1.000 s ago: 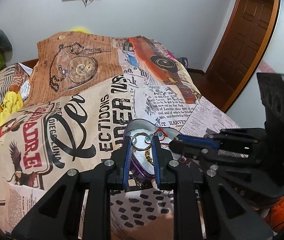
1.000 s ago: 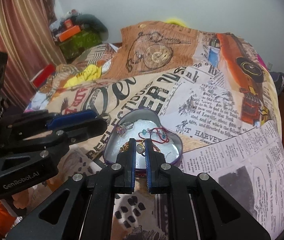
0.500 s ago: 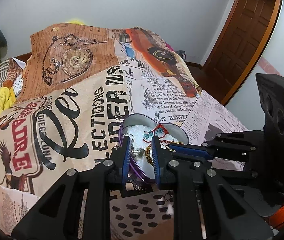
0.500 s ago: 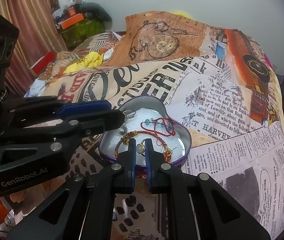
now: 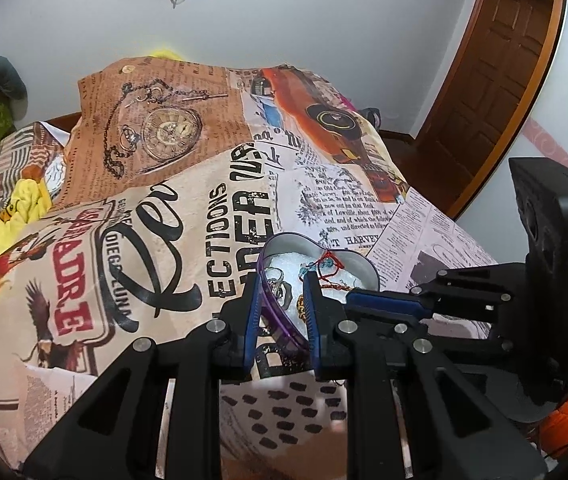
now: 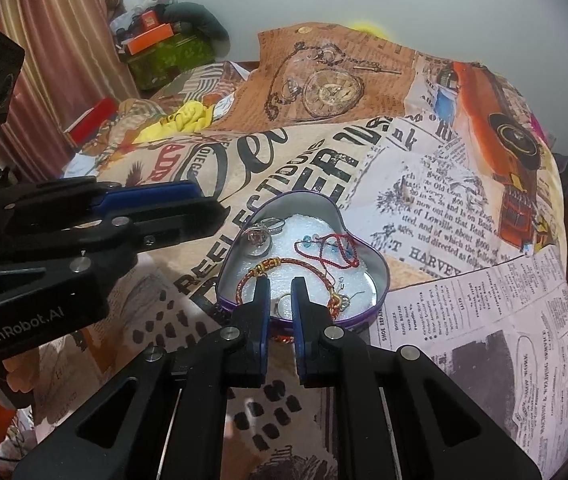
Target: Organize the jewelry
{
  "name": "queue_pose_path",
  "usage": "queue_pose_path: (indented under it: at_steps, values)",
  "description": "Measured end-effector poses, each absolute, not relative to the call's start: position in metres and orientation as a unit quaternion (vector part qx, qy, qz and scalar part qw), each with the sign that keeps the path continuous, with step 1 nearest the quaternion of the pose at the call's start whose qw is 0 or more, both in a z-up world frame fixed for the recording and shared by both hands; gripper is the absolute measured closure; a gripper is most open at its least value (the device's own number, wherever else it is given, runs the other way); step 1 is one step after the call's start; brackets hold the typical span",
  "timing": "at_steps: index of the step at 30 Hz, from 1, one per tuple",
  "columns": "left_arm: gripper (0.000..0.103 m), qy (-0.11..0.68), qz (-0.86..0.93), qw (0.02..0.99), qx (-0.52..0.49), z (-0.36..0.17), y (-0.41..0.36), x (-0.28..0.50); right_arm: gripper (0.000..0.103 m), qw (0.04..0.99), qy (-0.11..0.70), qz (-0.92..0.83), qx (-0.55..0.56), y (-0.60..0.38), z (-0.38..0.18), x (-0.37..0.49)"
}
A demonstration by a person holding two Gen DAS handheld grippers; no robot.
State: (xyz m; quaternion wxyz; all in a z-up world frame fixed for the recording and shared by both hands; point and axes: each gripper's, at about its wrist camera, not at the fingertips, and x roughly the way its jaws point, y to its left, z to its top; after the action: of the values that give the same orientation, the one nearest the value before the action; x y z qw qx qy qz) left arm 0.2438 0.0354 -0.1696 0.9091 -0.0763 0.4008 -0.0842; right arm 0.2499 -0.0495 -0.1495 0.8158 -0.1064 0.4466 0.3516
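Observation:
A heart-shaped purple tin (image 6: 380, 276) with white foam lining lies on the bed. It holds rings (image 6: 259, 236), a red beaded string (image 6: 324, 248), a red-gold bracelet (image 6: 271, 266) and a small ring (image 6: 281, 304). My right gripper (image 6: 279, 284) is open a little over the tin's near edge, with the small ring lying between its tips. My left gripper (image 5: 279, 284) is open and straddles the tin's left rim (image 5: 279, 320); it also shows in the right wrist view (image 6: 219, 216) at the tin's left.
The bed is covered by a newspaper-print blanket (image 6: 424, 168) with a pocket-watch pillow (image 6: 324, 88) behind. Yellow cloth (image 6: 179, 120) and clutter lie at the far left by a curtain. A wooden door (image 5: 496, 80) stands at the right.
My right gripper has opened and its small ring now lies in the tin. My left gripper has shifted left, from inside the tin to astride its left rim.

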Motion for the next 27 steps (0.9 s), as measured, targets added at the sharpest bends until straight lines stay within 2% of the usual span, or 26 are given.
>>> queue_pose_path:
  at_steps: [11,13,15,19,27]
  values:
    - [0.084,0.394,-0.082,0.913,-0.061,-0.153,0.029,0.226,0.093,0.834,0.426,0.338,-0.096,-0.066,-0.124,0.240]
    - [0.081,0.393,-0.082,0.914,-0.059,-0.150,0.027,0.222,0.093,0.838,0.422,0.334,-0.093,-0.071,-0.119,0.237]
    - [0.079,0.393,-0.082,0.914,-0.057,-0.148,0.025,0.218,0.091,0.841,0.420,0.330,-0.090,-0.075,-0.116,0.235]
    - [0.078,0.397,-0.084,0.912,-0.055,-0.149,0.020,0.212,0.075,0.848,0.415,0.320,-0.083,-0.086,-0.112,0.229]
    - [0.078,0.429,-0.094,0.897,-0.049,-0.170,0.005,0.203,0.074,0.852,0.421,0.302,-0.075,-0.107,-0.115,0.224]
